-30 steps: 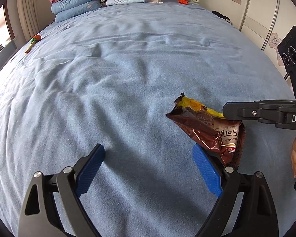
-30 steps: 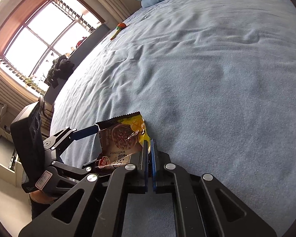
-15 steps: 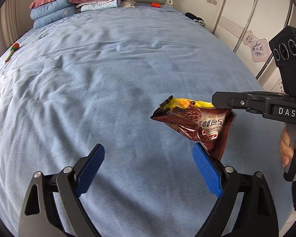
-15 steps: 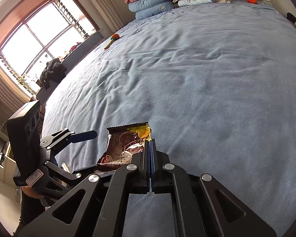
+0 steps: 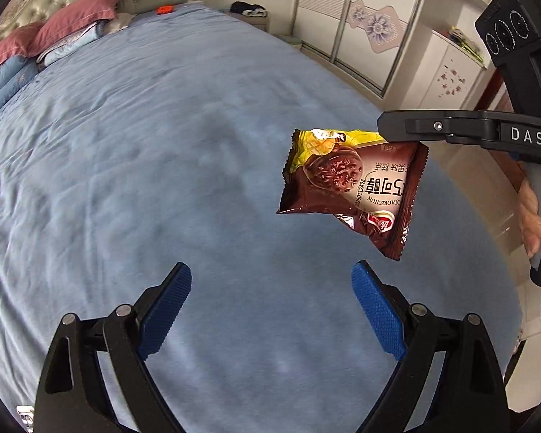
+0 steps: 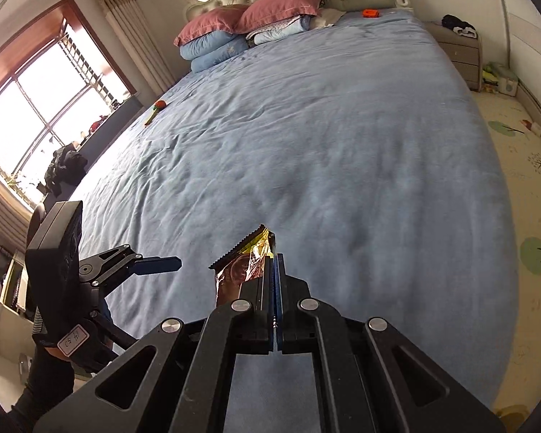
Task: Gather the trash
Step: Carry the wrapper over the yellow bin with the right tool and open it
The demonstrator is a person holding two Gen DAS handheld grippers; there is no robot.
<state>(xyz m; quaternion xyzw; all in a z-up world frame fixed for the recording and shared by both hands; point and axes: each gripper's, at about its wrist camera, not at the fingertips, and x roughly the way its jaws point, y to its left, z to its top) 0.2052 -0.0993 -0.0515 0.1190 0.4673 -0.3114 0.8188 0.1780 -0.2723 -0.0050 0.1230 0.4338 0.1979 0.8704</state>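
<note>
The snack wrapper (image 5: 350,187) has been lifted clear of the bed (image 5: 126,166) by the right gripper (image 6: 275,259); it now hangs unfolded, right of centre in the left wrist frame, well above the blanket

The left wrist view looks along its own spread fingers from above the foot of the blue bed (image 5: 133,166), facing the headboard and wardrobe. The right wrist view looks from nearby toward the pillows (image 6: 252,14) and window. Both share the bed and the wrapper (image 5: 350,187), close up.
</note>
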